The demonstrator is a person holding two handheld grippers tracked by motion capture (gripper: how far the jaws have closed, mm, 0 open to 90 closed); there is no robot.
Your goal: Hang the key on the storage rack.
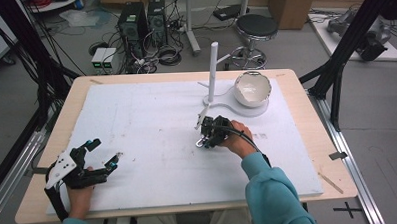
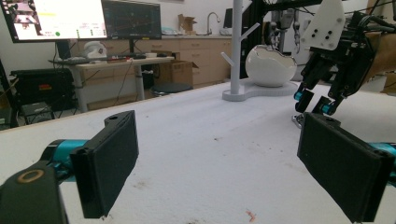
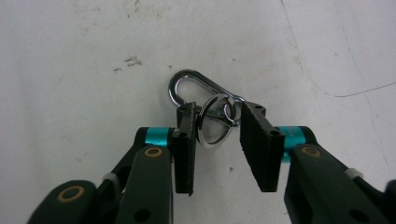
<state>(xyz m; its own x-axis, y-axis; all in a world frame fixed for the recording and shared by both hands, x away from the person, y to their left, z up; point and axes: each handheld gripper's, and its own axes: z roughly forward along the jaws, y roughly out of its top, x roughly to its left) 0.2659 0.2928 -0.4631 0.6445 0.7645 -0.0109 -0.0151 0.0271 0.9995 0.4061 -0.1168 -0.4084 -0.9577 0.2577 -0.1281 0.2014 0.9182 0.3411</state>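
A silver carabiner [image 3: 189,84] with a key ring [image 3: 214,128] on it lies flat on the white board [image 1: 147,129]. My right gripper [image 3: 217,133] points straight down over it, with the ring between its two pads. The left pad touches the ring, while a narrow gap remains at the right pad. From above, the right gripper [image 1: 204,141] stands at the board's middle, and the carabiner [image 1: 201,144] glints beneath it. My left gripper [image 1: 104,151] rests open near the front left corner. Between its wide pads [image 2: 109,161] there is nothing, and it faces the right gripper [image 2: 313,103].
A white peg stand [image 1: 213,66] rises on a flat base [image 1: 224,107] at the back right of the board. A white, broken-egg-shaped bowl [image 1: 252,88] sits on that base. Wooden table edge [image 1: 317,138] frames the board. Stool, computers and cables lie on the floor beyond.
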